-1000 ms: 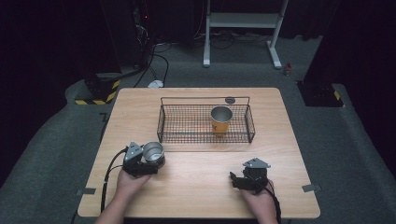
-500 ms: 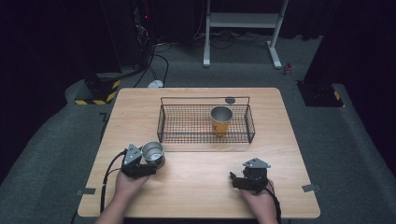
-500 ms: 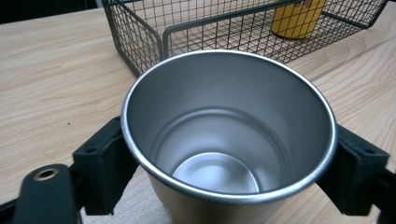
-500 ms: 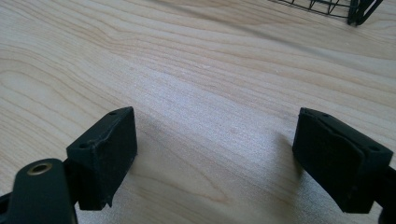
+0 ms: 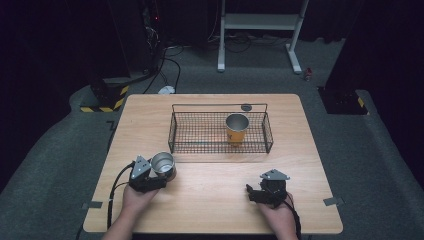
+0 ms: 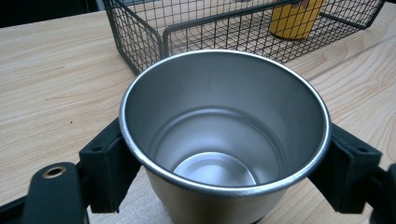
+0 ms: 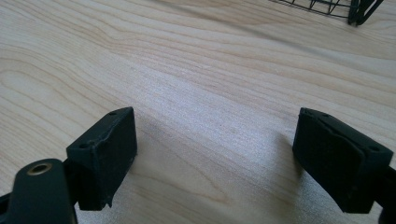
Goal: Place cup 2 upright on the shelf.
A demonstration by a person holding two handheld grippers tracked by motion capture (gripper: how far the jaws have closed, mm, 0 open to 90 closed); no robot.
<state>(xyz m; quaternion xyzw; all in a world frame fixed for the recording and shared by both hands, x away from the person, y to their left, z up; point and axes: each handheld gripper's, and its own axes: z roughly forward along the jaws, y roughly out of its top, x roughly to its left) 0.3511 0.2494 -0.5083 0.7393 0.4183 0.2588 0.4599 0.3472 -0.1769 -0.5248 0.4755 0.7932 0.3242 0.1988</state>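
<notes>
The jaws of the left gripper (image 5: 156, 175) have just been closing and now clamp the shiny, round stainless-steel cup (image 5: 163, 165) between them — in the left gripper view one black pad presses each side of the cup (image 6: 224, 140) just under its rolled rim. The cup stands upright and empty on the pale wooden table (image 5: 210, 200), near the table's front left, just short of the black wire basket (image 5: 220, 147). That basket sits at the middle of the table's far half, and a yellow cup with a metal rim (image 5: 237, 128) stands upright inside it, toward its right end. Further right, the right gripper (image 5: 255, 192) rests low over the table's front right part — its jaws stand spread wide, with bare wood (image 7: 210, 130) between the pads and nothing in them.
</notes>
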